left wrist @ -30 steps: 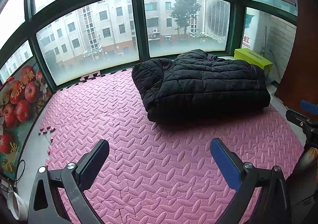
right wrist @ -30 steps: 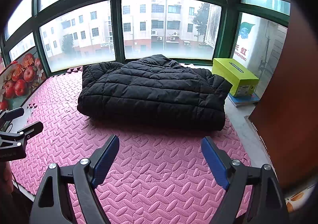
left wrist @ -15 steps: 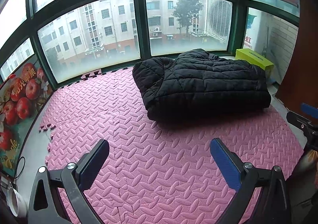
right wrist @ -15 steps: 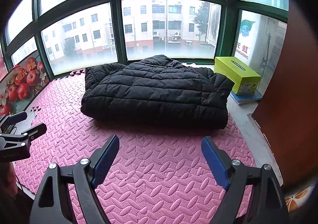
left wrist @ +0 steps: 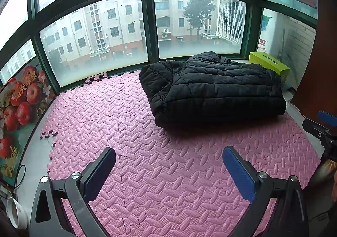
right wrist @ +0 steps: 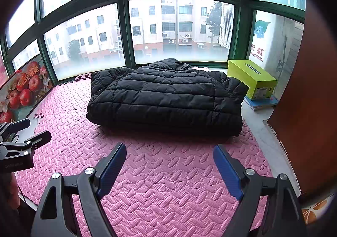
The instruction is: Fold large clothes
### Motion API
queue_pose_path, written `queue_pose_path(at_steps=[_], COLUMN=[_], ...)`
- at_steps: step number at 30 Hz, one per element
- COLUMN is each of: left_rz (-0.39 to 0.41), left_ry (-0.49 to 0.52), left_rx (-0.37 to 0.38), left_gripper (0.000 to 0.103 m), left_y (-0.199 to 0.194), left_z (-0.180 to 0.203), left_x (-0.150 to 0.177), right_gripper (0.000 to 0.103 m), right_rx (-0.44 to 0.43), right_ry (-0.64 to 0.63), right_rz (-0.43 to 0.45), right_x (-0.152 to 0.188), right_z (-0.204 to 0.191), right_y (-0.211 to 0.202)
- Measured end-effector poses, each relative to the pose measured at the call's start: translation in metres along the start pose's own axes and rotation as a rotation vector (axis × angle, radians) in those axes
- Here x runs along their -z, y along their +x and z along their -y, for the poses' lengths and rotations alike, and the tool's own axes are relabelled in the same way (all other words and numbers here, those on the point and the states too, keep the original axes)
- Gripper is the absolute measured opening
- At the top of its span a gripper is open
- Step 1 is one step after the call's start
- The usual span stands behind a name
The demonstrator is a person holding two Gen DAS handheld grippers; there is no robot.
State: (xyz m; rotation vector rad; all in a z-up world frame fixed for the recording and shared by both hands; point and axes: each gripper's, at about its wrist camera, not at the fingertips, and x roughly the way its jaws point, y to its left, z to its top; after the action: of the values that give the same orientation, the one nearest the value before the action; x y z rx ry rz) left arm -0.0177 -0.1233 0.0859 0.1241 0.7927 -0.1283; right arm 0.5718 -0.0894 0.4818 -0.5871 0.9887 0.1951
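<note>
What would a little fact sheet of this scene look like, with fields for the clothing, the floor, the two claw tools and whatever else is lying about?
garment: black puffer jacket, folded into a thick bundle, lying on the mat
floor: pink foam mat of interlocking tiles
left gripper: open, holding nothing, above bare mat, short of the jacket
right gripper: open, holding nothing, also short of the jacket
nearby: yellow-green box beside the jacket, resting on a flat book-like item
side: apple poster along the mat's edge
backdrop: green-framed windows facing apartment buildings
</note>
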Motion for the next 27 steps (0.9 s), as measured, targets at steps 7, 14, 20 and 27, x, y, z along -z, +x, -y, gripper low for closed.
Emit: queue_pose_path(at_steps=[7, 14, 20, 27], left_rz=[0.001, 0.003, 0.005, 0.003], left_ry=[0.000, 0.000, 0.006, 0.008], left_rx=[-0.002, 0.000, 0.001, 0.001], left_gripper=[0.103, 0.103, 0.103, 0.103], left_y=[-0.0006, -0.0016, -0.0031, -0.0029], left_z=[0.0004, 0.0016, 0.0038, 0.0040], left_x=[0.0000, 0.0002, 0.0000, -0.0003], right_gripper=[0.092, 0.092, 0.092, 0.092], right_rx=[-0.006, -0.008, -0.012, -0.019], right_ry=[0.005, 0.007, 0.008, 0.006], right_rz=[0.005, 0.011, 0.012, 0.011], right_x=[-0.0008, -0.0018, -0.0023, -0.0028], right_z=[0.0006, 0.0010, 0.0022, 0.0016], right_y=[-0.0013, -0.0031, -0.0034, -0.0035])
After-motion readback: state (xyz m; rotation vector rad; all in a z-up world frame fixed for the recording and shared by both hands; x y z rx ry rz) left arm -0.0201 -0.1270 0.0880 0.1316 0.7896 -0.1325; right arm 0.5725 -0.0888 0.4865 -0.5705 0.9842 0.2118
